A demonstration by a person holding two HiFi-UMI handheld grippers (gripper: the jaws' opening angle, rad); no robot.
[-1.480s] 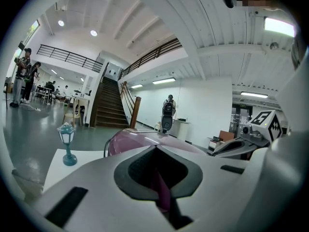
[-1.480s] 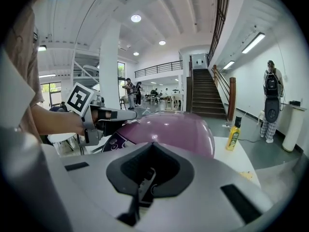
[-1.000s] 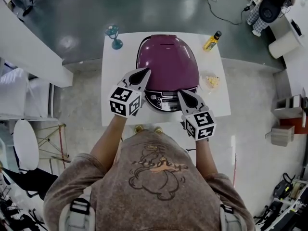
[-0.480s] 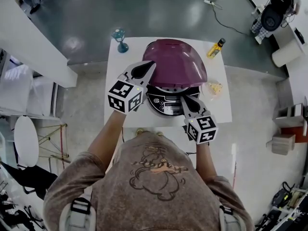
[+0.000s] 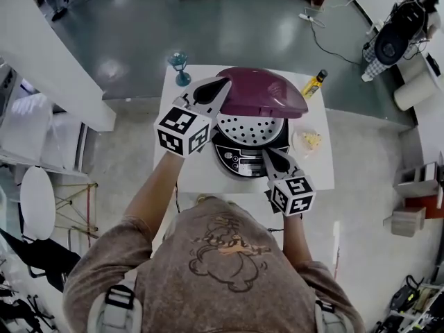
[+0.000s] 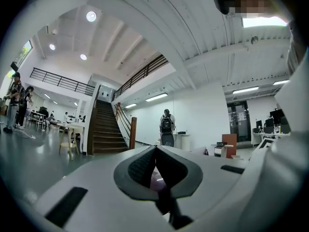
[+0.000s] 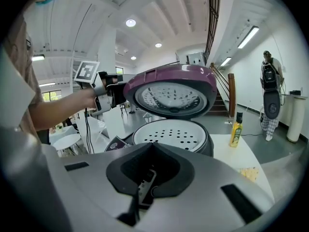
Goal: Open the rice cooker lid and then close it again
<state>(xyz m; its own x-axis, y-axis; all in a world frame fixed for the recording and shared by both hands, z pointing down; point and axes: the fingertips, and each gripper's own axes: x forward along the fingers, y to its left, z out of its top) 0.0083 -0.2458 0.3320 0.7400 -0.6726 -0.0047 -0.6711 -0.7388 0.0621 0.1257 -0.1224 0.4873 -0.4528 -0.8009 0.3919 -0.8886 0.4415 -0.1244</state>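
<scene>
Rice cooker (image 5: 243, 159) sits mid-desk (image 5: 316, 172) with its control panel facing the near edge, and the purple lid (image 5: 267, 92) is tipped up on its back hinge, roughly half open. You can see the perforated inner tray (image 5: 250, 129) under it. The left tool (image 5: 223, 83) is closed, with its tip tucked against the lid's left rim. My guess is it's working like a hook or pusher under the edge rather than pinching it, since a rounded lid doesn't offer much to clamp. The right tool (image 5: 267, 155) is closed too, holding nothing, with its nose down on the front panel. I'd say that's either for the release button or just to pin the base so the cooker doesn't slide or tip while the lid goes up. The yellow bottle (image 5: 313, 83) by the far right corner and the blue glass (image 5: 180, 68) by the far left corner are both well clear of the lid's swing. Opening isn't finished, and the closing half is still to come.
</scene>
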